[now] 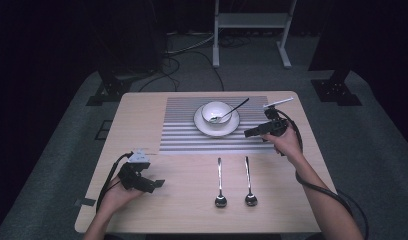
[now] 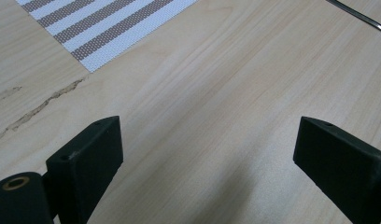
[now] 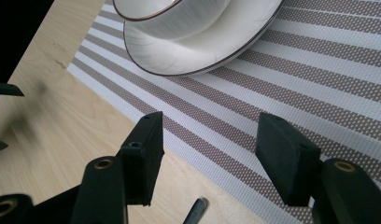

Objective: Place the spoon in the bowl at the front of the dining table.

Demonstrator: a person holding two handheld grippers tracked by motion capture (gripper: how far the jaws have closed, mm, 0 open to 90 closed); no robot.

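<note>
While both spoons [image 1: 220,181] lie on the table [image 1: 142,120], the left gripper [image 1: 155,184] and right gripper [image 1: 248,133] hover, jaws apart, empty

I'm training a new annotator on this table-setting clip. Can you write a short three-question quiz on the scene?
1. True or false: the left gripper is shut on a spoon.
2. How many spoons lie on bare wood near the front edge of the table?
A. one
B. two
C. three
3. Fill in: the bowl stands on a ____, which rests on the striped placemat.

Key
1. False. Its jaws are wide apart over bare wood.
2. B: the left spoon and the right spoon. Another spoon rests in the bowl.
3. plate. The right gripper hovers open beside it.
</note>
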